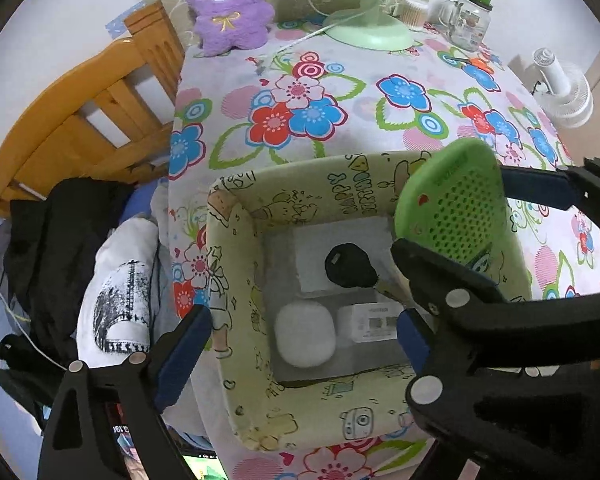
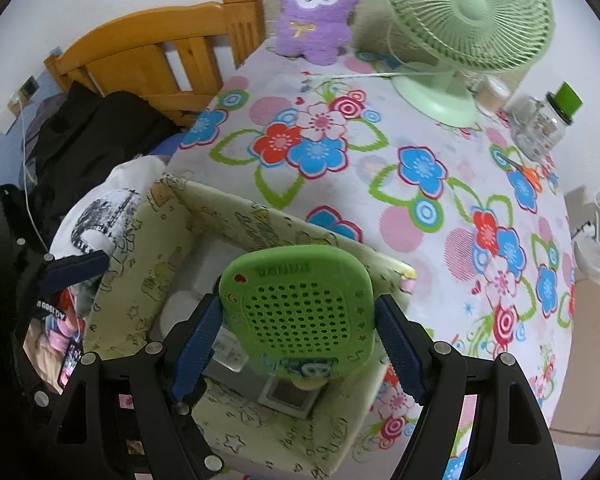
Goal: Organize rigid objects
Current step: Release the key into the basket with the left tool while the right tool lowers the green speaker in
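Observation:
A pale green cartoon-print fabric box [image 1: 236, 280] stands on the flowered tablecloth near the table's front left edge. Inside lie a black key [image 1: 350, 266], a white oval case [image 1: 305, 334], a small labelled white box [image 1: 374, 324] and a flat white box [image 1: 320, 240]. My left gripper [image 1: 300, 320] hangs open over the box, pointing steeply down, with nothing between its pads. My right gripper [image 2: 300, 320] is shut on a green perforated plastic case [image 2: 300, 312], held above the box's right side [image 2: 380, 260]. The green case [image 1: 452, 204] also shows in the left wrist view.
A green desk fan [image 1: 372, 28], a purple plush toy [image 1: 230, 8] and a glass jar with a green lid [image 1: 470, 20] stand at the table's far edge. A wooden chair [image 1: 92, 120] with dark clothes [image 1: 60, 240] is at the left. A white fan [image 1: 560, 88] stands off the right side.

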The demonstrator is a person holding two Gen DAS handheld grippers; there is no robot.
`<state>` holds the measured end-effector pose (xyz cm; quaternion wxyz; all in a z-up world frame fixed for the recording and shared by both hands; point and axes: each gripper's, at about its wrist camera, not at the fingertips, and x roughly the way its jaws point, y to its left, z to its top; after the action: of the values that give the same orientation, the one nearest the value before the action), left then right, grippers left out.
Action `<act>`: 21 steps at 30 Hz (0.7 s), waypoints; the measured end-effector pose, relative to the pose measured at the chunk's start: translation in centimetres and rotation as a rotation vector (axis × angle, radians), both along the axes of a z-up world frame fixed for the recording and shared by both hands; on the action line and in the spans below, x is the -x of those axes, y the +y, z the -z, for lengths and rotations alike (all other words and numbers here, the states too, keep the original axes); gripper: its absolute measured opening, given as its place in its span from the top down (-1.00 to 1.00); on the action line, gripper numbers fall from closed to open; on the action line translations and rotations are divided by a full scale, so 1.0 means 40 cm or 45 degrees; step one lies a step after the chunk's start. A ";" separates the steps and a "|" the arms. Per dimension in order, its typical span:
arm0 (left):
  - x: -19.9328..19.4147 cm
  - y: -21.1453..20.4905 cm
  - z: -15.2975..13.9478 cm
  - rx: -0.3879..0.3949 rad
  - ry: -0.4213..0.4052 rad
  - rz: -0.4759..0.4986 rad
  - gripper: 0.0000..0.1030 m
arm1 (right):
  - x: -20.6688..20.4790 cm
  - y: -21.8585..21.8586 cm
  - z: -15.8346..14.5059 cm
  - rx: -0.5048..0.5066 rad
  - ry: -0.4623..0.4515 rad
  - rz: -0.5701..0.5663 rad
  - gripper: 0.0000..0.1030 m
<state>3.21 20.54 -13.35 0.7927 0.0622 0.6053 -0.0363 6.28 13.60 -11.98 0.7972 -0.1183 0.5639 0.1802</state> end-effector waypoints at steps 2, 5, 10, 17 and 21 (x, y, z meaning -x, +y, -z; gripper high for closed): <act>-0.006 0.011 0.006 0.010 0.012 -0.005 -0.85 | -0.008 0.013 0.007 0.001 0.010 -0.013 -0.55; -0.009 0.025 0.015 0.041 0.037 -0.016 -0.85 | -0.015 0.032 0.018 -0.024 0.037 -0.034 -0.55; -0.013 0.045 0.029 0.109 0.077 -0.041 -0.85 | -0.024 0.060 0.032 -0.082 0.061 -0.078 -0.62; -0.006 0.025 0.035 0.110 0.082 -0.011 -0.85 | -0.027 0.044 0.043 -0.061 0.069 -0.057 -0.93; -0.006 0.012 0.040 0.052 0.082 0.003 -0.85 | -0.020 0.027 0.042 -0.023 0.060 -0.038 -0.94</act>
<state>3.45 21.04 -14.95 0.7739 0.0457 0.6296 -0.0515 7.07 14.69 -13.66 0.7820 -0.1152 0.5790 0.1999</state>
